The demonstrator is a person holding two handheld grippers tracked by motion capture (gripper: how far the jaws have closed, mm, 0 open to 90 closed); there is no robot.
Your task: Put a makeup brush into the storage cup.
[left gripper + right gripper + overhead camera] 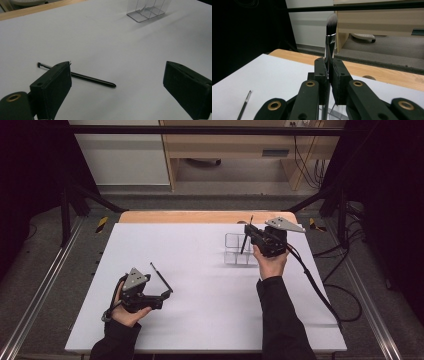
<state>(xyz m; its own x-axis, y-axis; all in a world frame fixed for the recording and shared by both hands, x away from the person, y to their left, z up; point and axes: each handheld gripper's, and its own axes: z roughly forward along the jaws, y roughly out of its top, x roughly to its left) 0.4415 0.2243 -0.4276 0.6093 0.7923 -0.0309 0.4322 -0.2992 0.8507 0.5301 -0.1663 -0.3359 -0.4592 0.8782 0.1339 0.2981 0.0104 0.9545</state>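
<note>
**A brush held up over the clear box**

The right tongs [329, 75] are closed tight on a big makeup brush with a silver neck and a dark tip that fades to white [331, 32]. The brush stands straight up, with its soft hairs on top. Its dark handle hangs down below the tongs, over a clear plastic box with little rooms inside [236, 249]. That box sits on the white desk [200, 270], close to the far right corner.

The left tongs [117, 82] are spread wide with nothing in them. They sit low over the desk near the near left corner. A thin black brush with a tiny flat tip [75, 74] lies flat on the desk just past them. One tong partly hides it, but the tongs are not gripping it.
</note>
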